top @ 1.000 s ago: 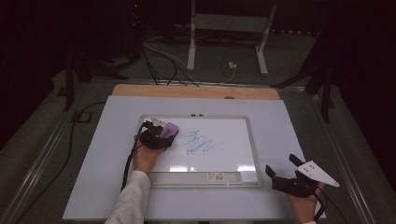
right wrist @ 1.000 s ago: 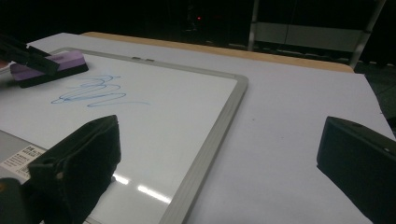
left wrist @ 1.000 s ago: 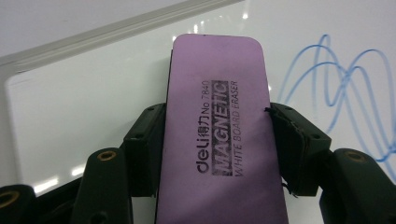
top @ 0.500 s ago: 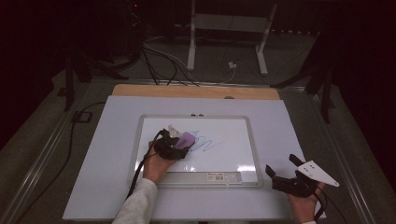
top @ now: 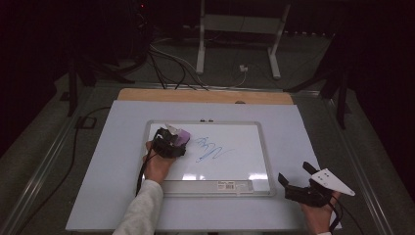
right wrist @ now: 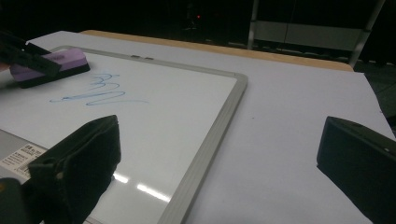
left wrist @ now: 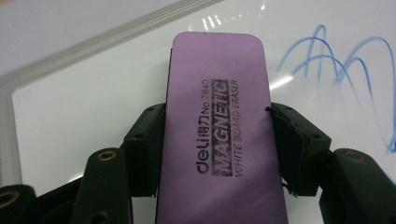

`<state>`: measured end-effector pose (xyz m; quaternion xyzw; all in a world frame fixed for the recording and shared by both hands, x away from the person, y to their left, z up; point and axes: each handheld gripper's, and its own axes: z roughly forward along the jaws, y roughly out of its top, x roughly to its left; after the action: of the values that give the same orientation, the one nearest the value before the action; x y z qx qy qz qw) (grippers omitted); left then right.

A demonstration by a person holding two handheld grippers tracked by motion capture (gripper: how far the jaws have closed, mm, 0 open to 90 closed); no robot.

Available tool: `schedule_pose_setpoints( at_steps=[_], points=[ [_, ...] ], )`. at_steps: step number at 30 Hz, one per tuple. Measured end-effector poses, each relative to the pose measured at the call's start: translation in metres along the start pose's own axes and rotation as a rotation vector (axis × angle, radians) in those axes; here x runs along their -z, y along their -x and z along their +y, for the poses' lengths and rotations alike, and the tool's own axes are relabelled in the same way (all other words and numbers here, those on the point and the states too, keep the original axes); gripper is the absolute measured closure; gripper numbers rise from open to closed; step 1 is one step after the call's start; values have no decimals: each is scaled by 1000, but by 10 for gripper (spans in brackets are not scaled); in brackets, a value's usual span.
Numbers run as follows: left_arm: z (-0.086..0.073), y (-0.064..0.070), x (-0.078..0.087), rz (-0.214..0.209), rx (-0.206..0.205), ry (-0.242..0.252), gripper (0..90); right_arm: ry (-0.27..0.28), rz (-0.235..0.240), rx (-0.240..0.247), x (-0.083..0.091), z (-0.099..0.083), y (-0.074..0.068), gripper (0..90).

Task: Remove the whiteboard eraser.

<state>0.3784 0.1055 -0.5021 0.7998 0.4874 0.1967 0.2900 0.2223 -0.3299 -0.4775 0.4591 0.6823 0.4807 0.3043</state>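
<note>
A whiteboard (top: 264, 147) with a grey frame lies flat on the white table sheet. Blue scribbles (top: 211, 150) mark its middle. My left gripper (top: 175, 139) is shut on a purple magnetic whiteboard eraser (left wrist: 218, 126), which sits on the board at its upper left, just left of the blue scribbles (left wrist: 336, 65). In the right gripper view the eraser (right wrist: 51, 65) rests at the far left beside the scribbles (right wrist: 95, 93). My right gripper (top: 298, 178) hovers open off the board's lower right corner, nothing between its jaws.
The white sheet (top: 98, 166) covers a wooden table (top: 205, 96). Cables (top: 171, 63) and a metal stand (top: 237, 34) lie on the dark floor beyond. A label strip (top: 235, 185) runs along the board's near edge.
My left gripper with the eraser swept right and down over the board half a second ago, then came back up and left to the upper left area. The right gripper stayed still.
</note>
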Motion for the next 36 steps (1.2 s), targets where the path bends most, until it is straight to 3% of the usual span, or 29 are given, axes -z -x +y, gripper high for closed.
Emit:
schedule_pose_setpoints(
  at_steps=[2,7,17,19,22,24,26,33,36],
  points=[
    [0,2,1,11,-13,2,420,0,0,-1,-1,0,0,0],
    [-3,13,2,-48,-18,11,420,-3,3,4,-2,0,-1,0],
    [-11,60,10,-176,-113,27,420,-5,4,8,-2,0,-2,0],
    [-12,68,11,-221,-127,22,420,-5,4,9,-2,0,-2,0],
    [-11,75,12,-197,-164,22,420,-4,3,6,-2,0,-2,0],
    [-11,72,12,-195,-157,20,420,-2,2,6,-1,0,-1,0],
    [-10,66,12,-154,-147,21,420,2,-1,2,0,0,0,0],
    [-10,27,8,-32,-38,22,420,1,-3,-1,1,0,1,0],
    [-10,15,6,-6,3,23,420,1,-2,0,1,0,0,0]
  ],
)
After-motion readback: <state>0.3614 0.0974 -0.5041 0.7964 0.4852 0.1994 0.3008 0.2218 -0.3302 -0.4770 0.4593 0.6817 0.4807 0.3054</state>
